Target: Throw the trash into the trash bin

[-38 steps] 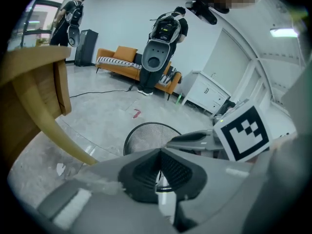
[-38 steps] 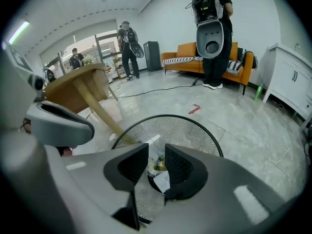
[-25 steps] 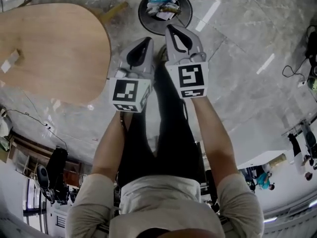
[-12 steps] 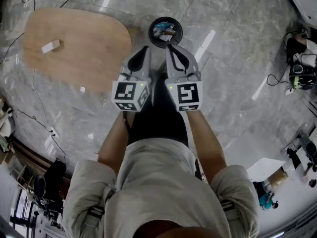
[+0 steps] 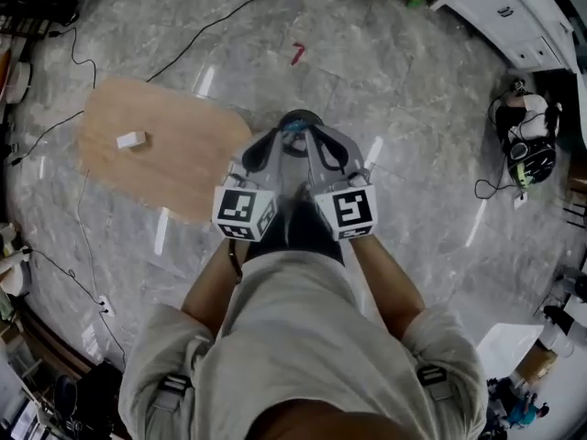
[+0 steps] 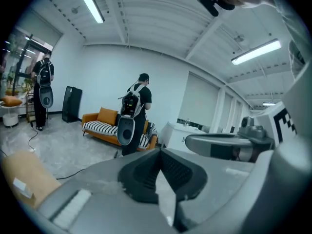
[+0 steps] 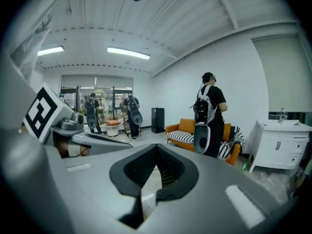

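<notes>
The round black trash bin (image 5: 300,118) stands on the grey floor far below, mostly hidden behind my gripper tips. Both grippers are raised side by side in front of the person's chest and point out across the room. My left gripper (image 5: 272,142) is shut with nothing in it; its jaw tips meet in the left gripper view (image 6: 159,152). My right gripper (image 5: 317,138) is shut and empty too, its tips touching in the right gripper view (image 7: 156,147). A small white piece (image 5: 131,139) lies on the wooden table (image 5: 174,168) to the left.
Cables (image 5: 220,21) trail over the marble floor beyond the table. A white cabinet (image 5: 500,7) stands at the far right, bags and gear (image 5: 527,140) beside it. Ahead are an orange striped sofa (image 7: 187,130) and a person with a backpack (image 7: 209,113).
Both grippers have risen together and tilted up from pointing down at the bin. The head camera rose too, so the bin and table look smaller and the bin slid behind the tips.
</notes>
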Tool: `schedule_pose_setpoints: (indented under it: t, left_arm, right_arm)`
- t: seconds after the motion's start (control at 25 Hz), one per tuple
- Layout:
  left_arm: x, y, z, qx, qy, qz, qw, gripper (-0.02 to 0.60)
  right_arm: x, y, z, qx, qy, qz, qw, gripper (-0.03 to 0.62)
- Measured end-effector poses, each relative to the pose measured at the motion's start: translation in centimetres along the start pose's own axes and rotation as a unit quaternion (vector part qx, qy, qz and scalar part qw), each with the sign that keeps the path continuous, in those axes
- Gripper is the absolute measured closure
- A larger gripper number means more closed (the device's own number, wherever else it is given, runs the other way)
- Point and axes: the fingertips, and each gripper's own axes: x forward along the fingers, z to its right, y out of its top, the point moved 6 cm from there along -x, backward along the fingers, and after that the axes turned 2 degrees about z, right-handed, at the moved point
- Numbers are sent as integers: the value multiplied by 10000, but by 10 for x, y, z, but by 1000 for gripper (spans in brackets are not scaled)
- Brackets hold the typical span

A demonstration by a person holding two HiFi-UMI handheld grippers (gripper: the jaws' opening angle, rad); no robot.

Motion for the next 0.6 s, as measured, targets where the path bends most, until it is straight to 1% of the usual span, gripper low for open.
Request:
schedule_pose_setpoints:
  t: [0.08, 0.16, 0.28, 0.36, 0.6]
  left_arm:
    - [-8, 15, -7, -59, 49, 172, 9998, 561]
    - [-14, 25, -3, -105, 79, 284, 9995, 563]
    - [-25, 33, 7, 74, 105, 387, 9992, 563]
    - [-33, 36, 9, 239, 126, 457, 9986, 563]
    - [-39, 56, 1, 314, 202, 721, 9967, 563]
  right_arm:
    - [2, 11, -9, 9, -59, -16, 10000, 586]
    - [-2, 21, -15, -26, -61, -28, 10000, 586]
    - [-11, 37, -24, -193, 11, 210, 9996, 586]
    - [-14, 42, -33, -258, 67, 243, 9993, 586]
    - [-7, 53, -45, -346, 260, 383, 9983, 586]
